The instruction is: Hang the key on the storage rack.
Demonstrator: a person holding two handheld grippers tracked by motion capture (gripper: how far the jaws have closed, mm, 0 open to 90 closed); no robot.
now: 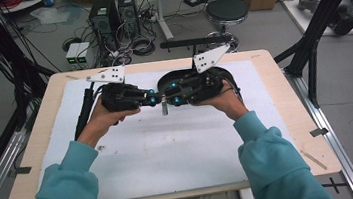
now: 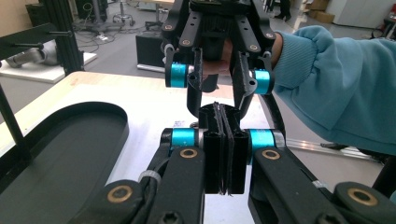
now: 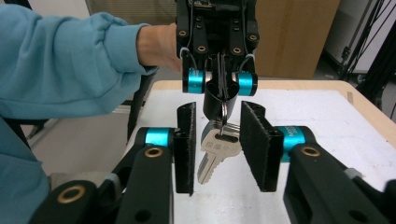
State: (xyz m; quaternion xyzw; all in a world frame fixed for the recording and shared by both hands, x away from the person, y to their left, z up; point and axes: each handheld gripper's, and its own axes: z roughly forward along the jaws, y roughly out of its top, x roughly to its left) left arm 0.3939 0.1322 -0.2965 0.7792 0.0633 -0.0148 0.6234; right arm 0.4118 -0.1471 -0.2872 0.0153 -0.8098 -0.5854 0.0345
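Keys: one silver key (image 3: 214, 151), hanging from one metal ring (image 3: 223, 112).
Claws: two, the left claw (image 1: 153, 98) and the right claw (image 1: 174, 94), facing each other tip to tip above the surface (image 1: 180, 149).
Left claw state: jaws pressed together, pinching the ring at their tips; in the left gripper view the two black pads (image 2: 215, 154) meet with no gap.
Right claw state: jaws partly spread, one on each side of the key; the pads (image 3: 254, 144) do not touch it and a gap shows on both sides.
Key position: directly below the left claw's tips, between the right claw's two jaws, clear of the surface underneath.
Key long axis: close to upright, slightly tilted.
Key pointing: head up at the ring, toothed blade down toward the surface; seen from the right claw, the tip leans a little to that view's left.
Key in the high view: a small grey upright sliver (image 1: 164, 106) in the gap between the two claws.
Tray: one black oval tray (image 1: 165, 80), beyond the right claw and partly under it; seen from the left claw it lies off to the left (image 2: 70, 154).
Hands: two, one behind each claw, both in teal sleeves (image 1: 277, 163).
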